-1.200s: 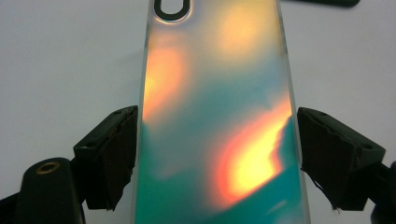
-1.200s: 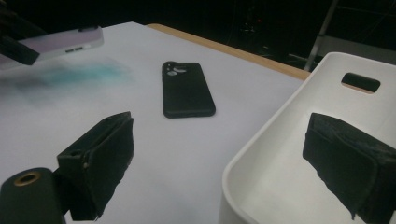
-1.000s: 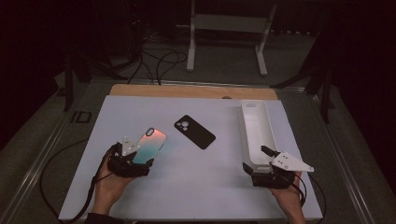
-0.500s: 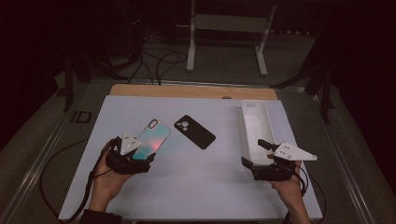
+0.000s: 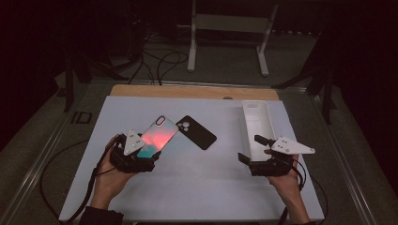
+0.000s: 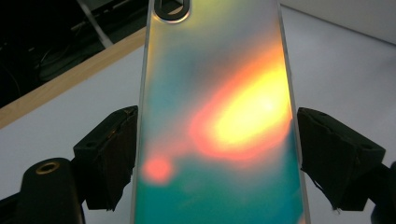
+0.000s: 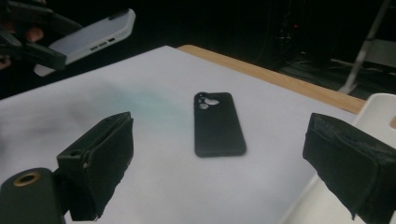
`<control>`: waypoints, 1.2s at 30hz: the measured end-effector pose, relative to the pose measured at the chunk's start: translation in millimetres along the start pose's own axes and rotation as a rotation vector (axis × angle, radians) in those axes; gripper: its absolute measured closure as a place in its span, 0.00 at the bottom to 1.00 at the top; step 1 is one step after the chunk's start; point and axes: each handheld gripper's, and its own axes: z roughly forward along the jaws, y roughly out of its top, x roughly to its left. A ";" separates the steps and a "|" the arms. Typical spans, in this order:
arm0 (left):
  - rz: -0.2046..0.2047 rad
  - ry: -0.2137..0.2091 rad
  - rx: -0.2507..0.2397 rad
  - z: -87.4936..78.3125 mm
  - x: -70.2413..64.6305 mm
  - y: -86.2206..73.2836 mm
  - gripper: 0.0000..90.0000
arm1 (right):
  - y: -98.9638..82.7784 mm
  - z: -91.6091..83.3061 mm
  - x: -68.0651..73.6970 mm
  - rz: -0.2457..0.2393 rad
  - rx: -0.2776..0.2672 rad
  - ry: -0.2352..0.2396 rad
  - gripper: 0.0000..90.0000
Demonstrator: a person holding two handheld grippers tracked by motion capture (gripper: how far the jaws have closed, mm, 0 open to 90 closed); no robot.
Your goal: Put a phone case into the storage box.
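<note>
Left gripper [image 5: 149,152] has lifted the iridescent phone case [image 5: 155,139] higher and tipped it further over the last second; before, it sat lower and closer to the sheet. In the left gripper view the case [image 6: 219,121] runs straight out between the jaws, both pads against its long edges, camera cutout at the far end, so it's clamped on the case. Right gripper [image 5: 252,149] has slid back toward the person and turned inward; jaws are spread wide with nothing between them. In the right gripper view the black phone case [image 7: 218,123] lies flat on the sheet dead ahead of the open jaws, well out of reach, and the white case [image 7: 378,112] is just beside the right-hand pad. My read: the held case is being brought up for handling while the right lines up on the black one [image 5: 195,132], which lies just past the tip of the held case, apart from it as far as I can tell. White case [image 5: 258,126] lies lengthwise just ahead of the right gripper, near end touching or nearly so; can't tell which. Surface: white sheet [image 5: 206,187] over a table with a wooden edge [image 5: 187,91] at the far side. Room is dark; a white metal stand [image 5: 230,28] and loose cables [image 5: 159,61] sit on the floor beyond the table.
</note>
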 end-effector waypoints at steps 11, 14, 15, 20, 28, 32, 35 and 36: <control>0.043 -0.020 -0.013 4.2 -8.1 10.8 0.19 | 6.8 6.8 1.4 0.021 0.002 0.039 0.10; 0.050 -0.025 -0.018 4.9 -9.4 13.8 0.19 | 8.2 9.2 2.8 0.025 0.006 0.048 0.10; 0.051 -0.024 -0.020 5.1 -9.8 14.2 0.19 | 8.9 10.2 3.3 0.027 0.004 0.049 0.10; 0.059 -0.029 -0.043 6.9 -13.2 17.7 0.19 | 12.5 14.1 6.6 0.022 0.007 0.059 0.10; 0.081 -0.048 -0.059 10.6 -21.7 26.9 0.19 | 16.7 25.2 13.4 0.024 0.018 0.087 0.10; 0.084 -0.053 -0.066 12.4 -24.5 29.1 0.19 | 17.8 28.4 15.4 0.020 0.022 0.093 0.10; 0.084 -0.053 -0.066 12.4 -24.5 29.1 0.19 | 18.9 30.4 16.5 0.020 0.025 0.097 0.10; 0.090 -0.060 -0.073 14.8 -28.4 32.1 0.19 | 18.9 30.4 16.5 0.020 0.025 0.097 0.10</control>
